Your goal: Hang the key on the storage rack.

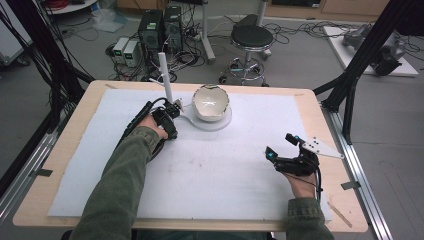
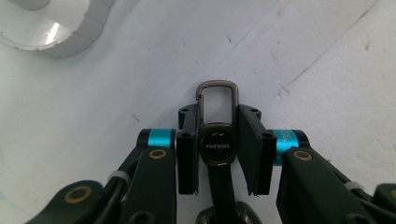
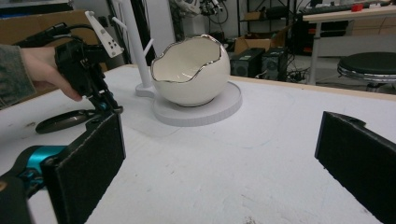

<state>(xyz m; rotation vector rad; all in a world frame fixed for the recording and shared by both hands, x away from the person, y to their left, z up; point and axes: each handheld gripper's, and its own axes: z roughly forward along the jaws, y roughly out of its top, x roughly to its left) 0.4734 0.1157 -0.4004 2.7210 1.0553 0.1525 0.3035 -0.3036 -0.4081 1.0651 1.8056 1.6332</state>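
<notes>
Overhead, white sheet [image 1: 210, 165] covers wooden table [image 1: 320, 107].

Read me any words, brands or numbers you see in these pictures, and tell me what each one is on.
"HAVAL": on the oval badge of the dark metal key fob held between the left gripper jaws.
Small print on that gripper's teal collar: too blurred to read.
Nothing else is legible.

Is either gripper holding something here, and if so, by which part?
The left gripper is shut on a key fob, pads clamping the sides of its oval badge just below the metal clip loop. The right gripper is open and holds nothing.
</notes>
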